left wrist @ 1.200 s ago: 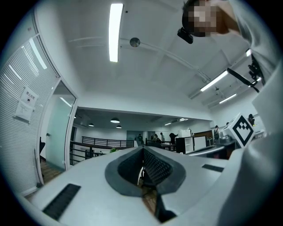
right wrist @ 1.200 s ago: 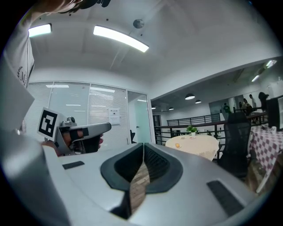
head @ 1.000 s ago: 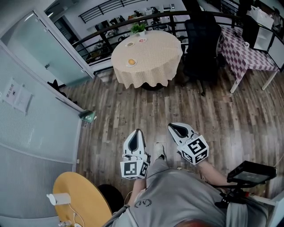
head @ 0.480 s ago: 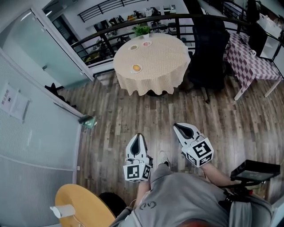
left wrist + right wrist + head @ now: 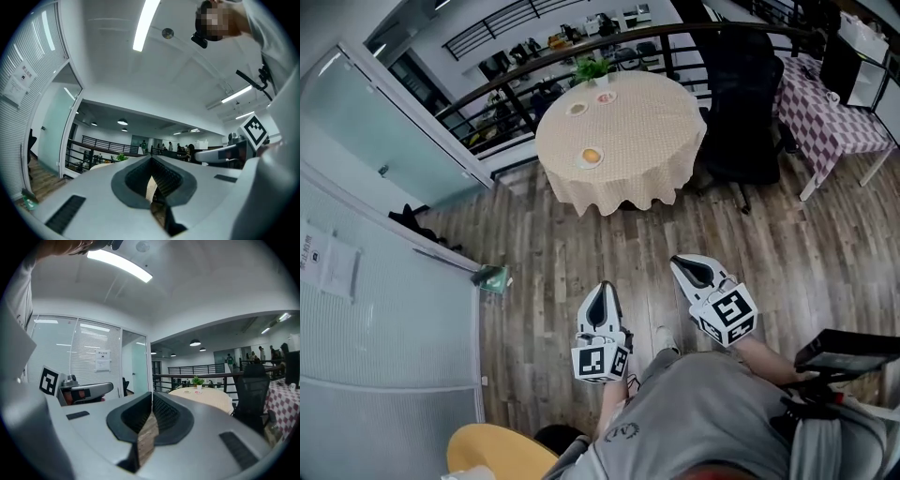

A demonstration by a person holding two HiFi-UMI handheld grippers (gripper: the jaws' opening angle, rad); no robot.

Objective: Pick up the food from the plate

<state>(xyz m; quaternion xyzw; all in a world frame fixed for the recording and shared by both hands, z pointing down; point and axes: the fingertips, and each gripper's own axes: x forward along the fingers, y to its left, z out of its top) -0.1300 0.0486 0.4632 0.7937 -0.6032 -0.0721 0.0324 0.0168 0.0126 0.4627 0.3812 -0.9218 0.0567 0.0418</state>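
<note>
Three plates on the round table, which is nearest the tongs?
The plate with orange food, alone on the near side of the table. The far left plate and far right plate sit by the plant.

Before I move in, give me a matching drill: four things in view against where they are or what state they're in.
Things:
1. plate with orange food
2. potted plant
3. black office chair
4. right tool

Places or states:
A. at the far edge of the round table
B. jaws together, nothing held
C. on the near side of the round table
D. on the floor between the round table and the checked table

Pairs: 1-C, 2-A, 3-D, 4-B
</note>
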